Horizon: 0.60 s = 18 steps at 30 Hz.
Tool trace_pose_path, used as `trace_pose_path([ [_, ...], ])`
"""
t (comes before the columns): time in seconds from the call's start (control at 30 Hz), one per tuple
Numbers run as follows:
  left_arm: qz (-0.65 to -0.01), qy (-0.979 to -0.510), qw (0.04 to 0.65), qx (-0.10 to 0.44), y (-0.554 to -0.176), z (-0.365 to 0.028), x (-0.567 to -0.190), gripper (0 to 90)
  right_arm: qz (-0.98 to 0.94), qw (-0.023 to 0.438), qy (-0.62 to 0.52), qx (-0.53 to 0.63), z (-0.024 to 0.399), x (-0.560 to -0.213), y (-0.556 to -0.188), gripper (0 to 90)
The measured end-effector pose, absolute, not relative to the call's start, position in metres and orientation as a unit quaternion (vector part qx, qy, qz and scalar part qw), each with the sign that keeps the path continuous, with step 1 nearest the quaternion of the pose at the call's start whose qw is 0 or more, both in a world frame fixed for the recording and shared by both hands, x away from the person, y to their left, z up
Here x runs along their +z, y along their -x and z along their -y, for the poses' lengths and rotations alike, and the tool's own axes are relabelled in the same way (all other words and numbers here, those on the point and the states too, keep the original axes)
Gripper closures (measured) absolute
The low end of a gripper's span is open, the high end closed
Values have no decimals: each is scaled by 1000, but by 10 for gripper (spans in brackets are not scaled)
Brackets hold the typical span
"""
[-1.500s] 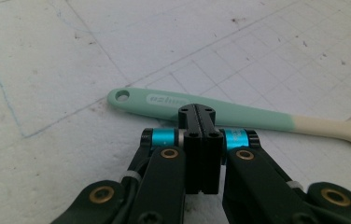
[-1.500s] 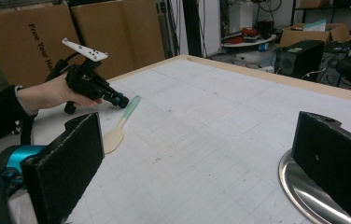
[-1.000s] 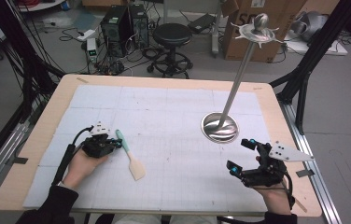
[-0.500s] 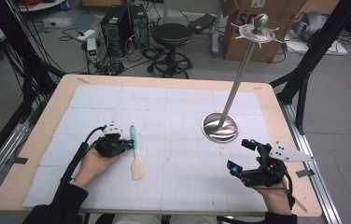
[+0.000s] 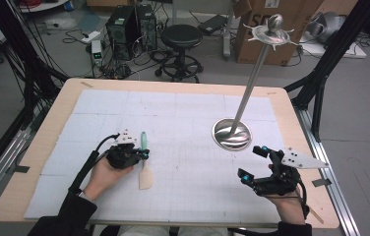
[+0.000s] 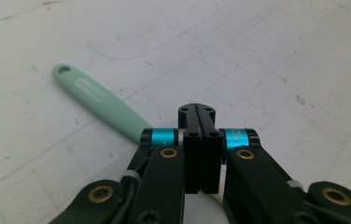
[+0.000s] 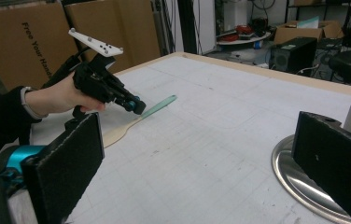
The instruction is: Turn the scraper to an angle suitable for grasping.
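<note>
The left gripper has slid in from the left side of the table toward the spatula, and over the last second it has come from beside the green handle to right over it. Its jaws are pressed together, and from its own camera the handle runs out from beneath them rather than between them, so I judge that it has nothing in its grip. It touches or nearly touches the handle; I cannot tell which. That reads to me as lining up for a pickup, with the jaws yet to open before they can take the handle.

The spatula itself has hardly shifted. It lies flat on the white gridded mat in the left half of the table, green handle pointing away from the person and pale blade toward them.

The right gripper has not moved; it rests near the front right corner with its jaws wide apart and nothing between them.

Counting up: one spatula, one tall metal stand with a round base and a hooked disc on top, two grippers, and two hands. The stand is right of centre, well apart from the spatula and just beyond the right gripper.
</note>
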<state>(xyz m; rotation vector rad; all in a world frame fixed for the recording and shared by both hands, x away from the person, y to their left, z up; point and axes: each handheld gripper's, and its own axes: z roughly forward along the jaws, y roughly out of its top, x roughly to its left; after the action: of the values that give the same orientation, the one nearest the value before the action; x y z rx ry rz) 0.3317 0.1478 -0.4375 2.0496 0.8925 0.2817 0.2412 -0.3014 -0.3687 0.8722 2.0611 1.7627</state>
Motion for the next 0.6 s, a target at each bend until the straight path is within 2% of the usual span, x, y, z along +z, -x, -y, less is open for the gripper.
trace_pose_path([
  [0.07,-354,-830,419,99,-332,-142,-441,897,-716,148,-302,612,301,-368,-241,13],
  [0.4,-314,-859,391,100,-324,-141,-442,898,-715,148,-301,614,302,-368,-242,13],
  [0.6,-313,-865,383,88,-318,-147,-440,898,-717,142,-298,614,298,-368,-244,13],
])
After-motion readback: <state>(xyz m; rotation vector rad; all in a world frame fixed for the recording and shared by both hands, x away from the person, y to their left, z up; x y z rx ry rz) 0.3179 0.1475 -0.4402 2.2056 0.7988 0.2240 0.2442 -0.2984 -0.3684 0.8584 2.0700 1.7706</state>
